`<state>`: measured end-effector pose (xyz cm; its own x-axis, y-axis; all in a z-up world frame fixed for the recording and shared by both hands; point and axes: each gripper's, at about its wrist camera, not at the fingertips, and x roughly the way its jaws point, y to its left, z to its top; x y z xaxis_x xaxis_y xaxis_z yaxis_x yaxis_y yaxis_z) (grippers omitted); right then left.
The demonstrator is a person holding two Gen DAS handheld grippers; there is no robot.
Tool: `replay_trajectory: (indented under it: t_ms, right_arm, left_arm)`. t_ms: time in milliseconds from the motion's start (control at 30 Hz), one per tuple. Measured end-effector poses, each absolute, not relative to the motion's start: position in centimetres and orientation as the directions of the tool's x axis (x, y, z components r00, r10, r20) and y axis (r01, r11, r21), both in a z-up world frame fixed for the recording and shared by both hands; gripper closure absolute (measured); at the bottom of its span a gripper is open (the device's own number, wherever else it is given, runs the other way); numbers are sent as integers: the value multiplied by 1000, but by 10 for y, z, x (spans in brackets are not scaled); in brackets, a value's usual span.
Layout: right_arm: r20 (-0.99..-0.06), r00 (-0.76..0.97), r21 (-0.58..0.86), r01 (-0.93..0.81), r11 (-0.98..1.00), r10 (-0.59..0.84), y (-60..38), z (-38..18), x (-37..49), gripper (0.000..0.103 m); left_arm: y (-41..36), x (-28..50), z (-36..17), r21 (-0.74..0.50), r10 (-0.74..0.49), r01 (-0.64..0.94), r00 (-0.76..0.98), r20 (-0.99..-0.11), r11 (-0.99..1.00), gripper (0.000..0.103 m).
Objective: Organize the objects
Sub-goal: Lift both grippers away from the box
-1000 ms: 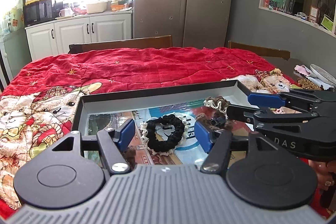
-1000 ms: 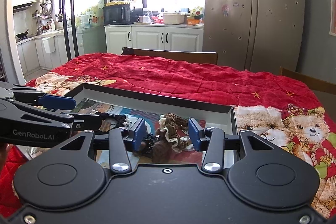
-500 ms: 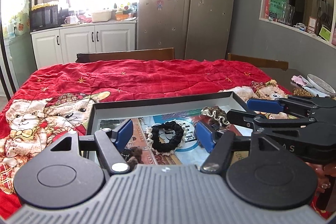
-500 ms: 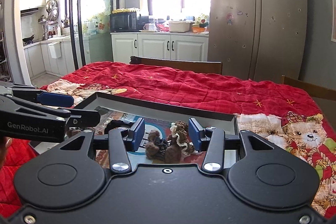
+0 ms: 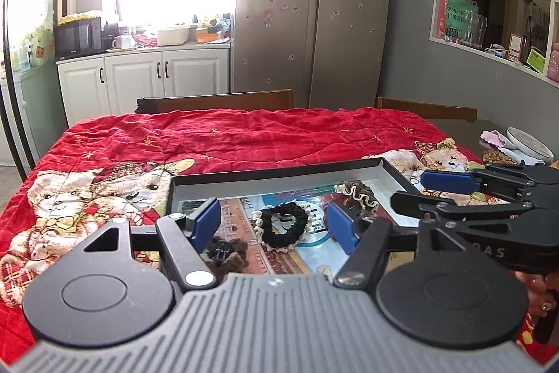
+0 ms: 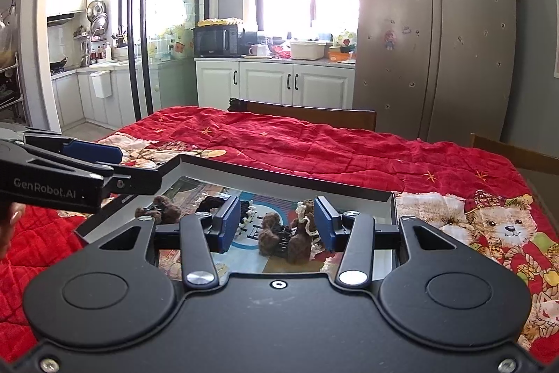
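A shallow black-rimmed tray [image 5: 279,175] [image 6: 279,179] lies on the red quilt. In it are a black scrunchie with cream lace [image 5: 284,226] [image 6: 213,203], a brown and cream scrunchie [image 5: 356,194] [image 6: 305,215] and two brown fuzzy hair claws [image 5: 227,254] [image 6: 283,236]. My left gripper [image 5: 274,226] [image 6: 132,166] hovers open above the tray's near left part, with the black scrunchie lying below the gap. My right gripper [image 6: 276,222] [image 5: 419,191] hangs open over the near right part. One claw and the brown scrunchie lie in the tray beyond its pads, untouched.
The red quilt [image 5: 244,135] with bear pictures covers the whole table. Wooden chair backs [image 5: 216,102] stand along the far edge. Dishes [image 5: 527,142] sit at the far right corner. A person's hand [image 5: 538,296] holds the right gripper's handle. Fridge and white cabinets stand behind.
Both grippers have drawn back and up from the tray, so more of the room shows. The scrunchies and claws lie where they were.
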<state>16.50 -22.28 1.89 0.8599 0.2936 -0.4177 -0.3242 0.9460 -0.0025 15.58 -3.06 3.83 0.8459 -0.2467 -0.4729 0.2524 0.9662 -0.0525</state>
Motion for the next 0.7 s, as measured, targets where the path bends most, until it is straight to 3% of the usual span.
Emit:
replay_trajectory:
  t_ms: [700]
  right_arm:
    - [-402,867,-23,-333,943,296,-248,38,88,53]
  left_arm:
    - [5,104,38,-31,-207,218,858,-471,975,24]
